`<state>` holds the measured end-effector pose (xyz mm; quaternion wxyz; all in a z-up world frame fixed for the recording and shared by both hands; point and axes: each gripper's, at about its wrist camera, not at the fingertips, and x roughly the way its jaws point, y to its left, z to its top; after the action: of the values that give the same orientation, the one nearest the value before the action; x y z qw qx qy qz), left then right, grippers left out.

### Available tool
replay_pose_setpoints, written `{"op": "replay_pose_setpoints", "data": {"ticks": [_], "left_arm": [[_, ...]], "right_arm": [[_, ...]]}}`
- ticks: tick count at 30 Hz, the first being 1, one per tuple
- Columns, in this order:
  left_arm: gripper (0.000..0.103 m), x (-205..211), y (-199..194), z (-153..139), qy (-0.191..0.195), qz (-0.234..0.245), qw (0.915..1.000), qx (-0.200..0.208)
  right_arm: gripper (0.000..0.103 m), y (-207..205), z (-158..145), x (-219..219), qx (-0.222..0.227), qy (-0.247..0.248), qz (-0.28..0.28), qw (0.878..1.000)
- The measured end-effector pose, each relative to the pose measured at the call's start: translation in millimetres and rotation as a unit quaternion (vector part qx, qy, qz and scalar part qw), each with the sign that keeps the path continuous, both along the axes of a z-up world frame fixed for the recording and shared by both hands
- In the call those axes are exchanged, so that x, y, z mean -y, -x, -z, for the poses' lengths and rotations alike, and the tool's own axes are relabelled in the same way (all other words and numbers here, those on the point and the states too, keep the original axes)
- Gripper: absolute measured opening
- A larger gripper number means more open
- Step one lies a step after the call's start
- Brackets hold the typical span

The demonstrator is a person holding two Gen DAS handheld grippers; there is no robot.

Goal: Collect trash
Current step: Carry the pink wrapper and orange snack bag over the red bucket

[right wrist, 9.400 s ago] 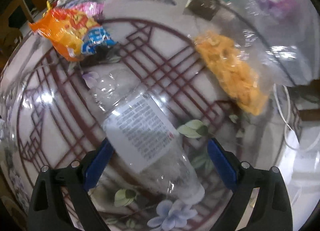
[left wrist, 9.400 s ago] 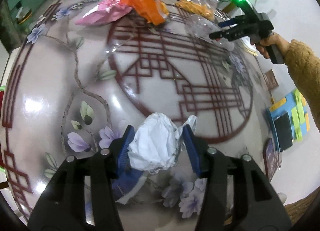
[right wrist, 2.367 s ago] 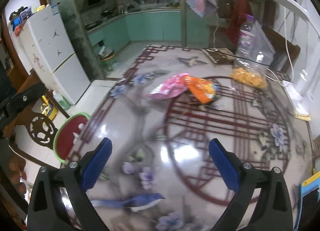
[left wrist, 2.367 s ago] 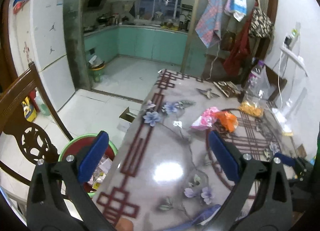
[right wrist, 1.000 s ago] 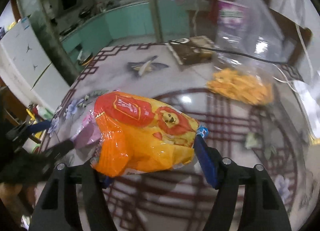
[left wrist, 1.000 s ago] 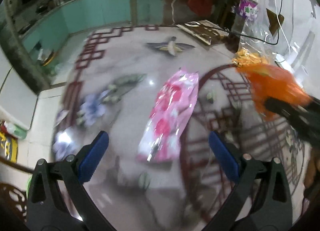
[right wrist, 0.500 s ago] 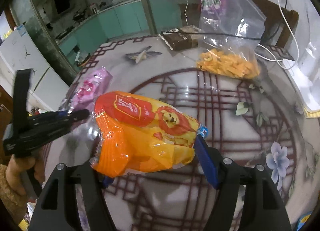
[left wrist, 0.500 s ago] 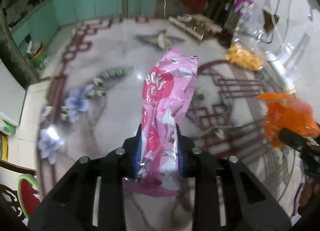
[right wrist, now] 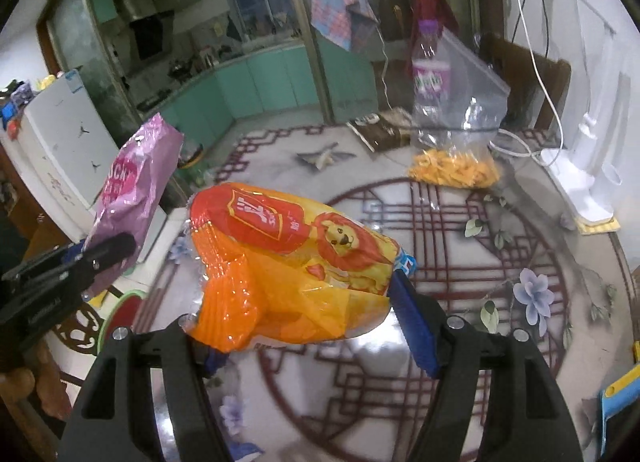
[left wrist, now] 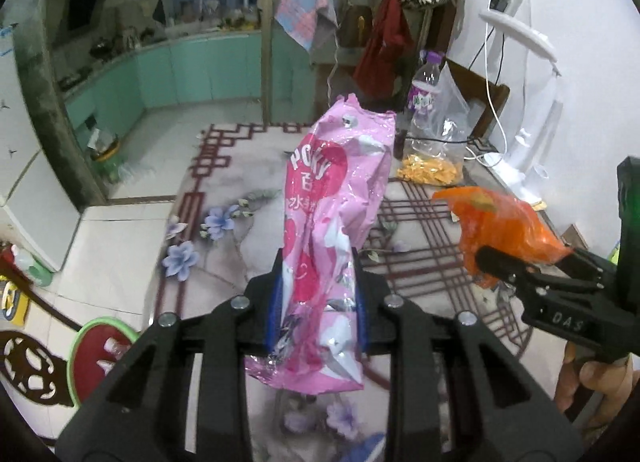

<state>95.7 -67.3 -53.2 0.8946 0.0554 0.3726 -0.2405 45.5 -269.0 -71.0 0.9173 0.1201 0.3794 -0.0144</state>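
Both snack wrappers have been lifted clear of the worktop [left wrist: 224, 182] since a second ago.
The pink Pocky wrapper [left wrist: 328, 222] is pinched by the left hand-held gripper [left wrist: 318, 302]; at 3 o'clock, the orange snack bag [right wrist: 292, 266] is clamped in the right hand-held gripper [right wrist: 316, 326].

The left gripper [left wrist: 318, 298], wide open a second ago, is now clamped on the pink wrapper [left wrist: 328, 222] and has lifted it off the counter [left wrist: 248, 174]. The orange bag [right wrist: 292, 266] rides higher in the right gripper [right wrist: 308, 326].
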Motion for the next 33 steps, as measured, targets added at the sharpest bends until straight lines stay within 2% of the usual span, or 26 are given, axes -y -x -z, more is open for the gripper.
{"op": "replay_pose_setpoints", "data": {"ticks": [10, 12, 14, 16, 18, 19, 20, 22, 23, 26, 28, 30, 31, 32, 33], "left_arm": [[0.028, -51, 36, -13, 0.013, -0.055, 0.9984, 0.006], [0.028, -66, 37, -9, 0.015, -0.072, 0.9973, 0.000], [0.028, -88, 35, -3, 0.014, -0.094, 0.9955, -0.010], [0.028, -108, 34, 4, 0.009, -0.115, 0.9931, -0.019], [0.028, -135, 32, 12, 0.005, -0.142, 0.9894, -0.029], [0.028, -144, 30, 15, 0.004, -0.152, 0.9879, -0.032], [0.028, -158, 29, 18, 0.001, -0.164, 0.9859, -0.036], [0.028, -179, 27, 22, 0.001, -0.182, 0.9823, -0.042], [0.028, -191, 27, 24, 0.002, -0.191, 0.9804, -0.046], [0.028, -214, 22, 30, 0.001, -0.205, 0.9773, -0.053], [0.028, -227, 20, 33, 0.003, -0.210, 0.9760, -0.056], [0.028, -239, 16, 37, 0.003, -0.210, 0.9759, -0.059], [0.028, -243, 14, 39, 0.002, -0.209, 0.9759, -0.061], [0.028, -247, 11, 41, 0.001, -0.209, 0.9758, -0.063], [0.028, -251, 8, 44, 0.000, -0.209, 0.9756, -0.066]], "right_arm": [[0.067, 30, -32, -47, 0.030, 0.011, -0.040, 0.999], [0.061, 30, -34, -64, 0.030, 0.017, -0.058, 0.998], [0.043, 26, -30, -82, 0.022, 0.026, -0.081, 0.996], [0.035, 18, -20, -103, 0.002, 0.032, -0.110, 0.993], [0.043, 13, -11, -110, -0.008, 0.031, -0.130, 0.991], [0.064, 9, -5, -113, -0.019, 0.036, -0.132, 0.990], [0.079, 4, 5, -111, -0.034, 0.046, -0.126, 0.990], [0.085, -6, 24, -101, -0.059, 0.059, -0.102, 0.991], [0.091, -12, 35, -96, -0.084, 0.063, -0.095, 0.990], [0.092, -26, 69, -85, -0.146, 0.091, -0.074, 0.982], [0.092, -34, 99, -80, -0.201, 0.121, -0.066, 0.970], [0.092, -34, 120, -73, -0.237, 0.130, -0.061, 0.961], [0.089, -34, 130, -71, -0.255, 0.132, -0.058, 0.956], [0.075, -33, 139, -70, -0.269, 0.129, -0.055, 0.953], [0.070, -32, 146, -70, -0.280, 0.121, -0.052, 0.951]]}}
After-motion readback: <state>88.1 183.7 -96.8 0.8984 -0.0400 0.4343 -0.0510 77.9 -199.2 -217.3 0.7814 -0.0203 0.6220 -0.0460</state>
